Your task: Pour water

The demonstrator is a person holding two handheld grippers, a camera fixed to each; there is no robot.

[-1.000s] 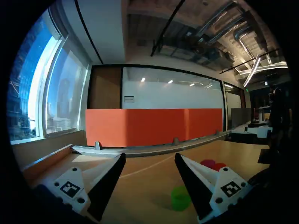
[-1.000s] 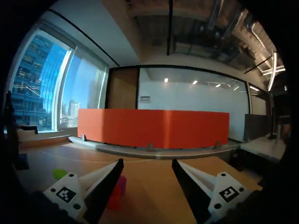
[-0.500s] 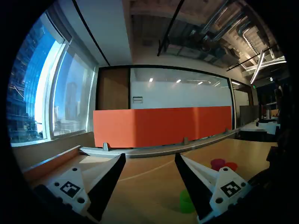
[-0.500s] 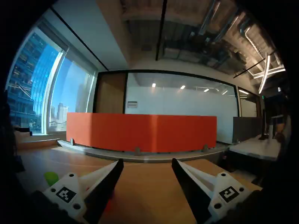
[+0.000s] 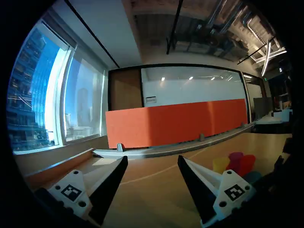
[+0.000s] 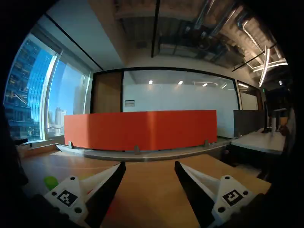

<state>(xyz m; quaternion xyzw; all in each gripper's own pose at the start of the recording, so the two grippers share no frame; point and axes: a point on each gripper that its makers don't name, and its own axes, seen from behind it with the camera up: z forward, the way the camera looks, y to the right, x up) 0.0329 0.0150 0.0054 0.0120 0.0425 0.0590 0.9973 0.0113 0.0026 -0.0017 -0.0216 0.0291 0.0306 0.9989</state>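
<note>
In the left gripper view my left gripper point(image 5: 152, 190) stands open over the wooden table point(image 5: 152, 178), nothing between its fingers. Just past its right finger stand a yellow cup point(image 5: 220, 164), a magenta cup point(image 5: 235, 160) and a red cup point(image 5: 247, 164) close together, with a blue one point(image 5: 252, 176) low beside them. In the right gripper view my right gripper point(image 6: 150, 192) is open and holds nothing. A green cup point(image 6: 49, 182) peeks out at the far left, beside its left finger.
An orange divider panel point(image 5: 178, 121) on a grey rail runs along the table's far edge. Tall windows point(image 5: 38, 102) fill the left side. Another desk point(image 6: 258, 140) stands at the right in the right gripper view.
The left gripper view has swung right: the green cup slid out of sight and the yellow, magenta, red and blue cups came in. The right gripper tilted up; the red and magenta cups dropped out.
</note>
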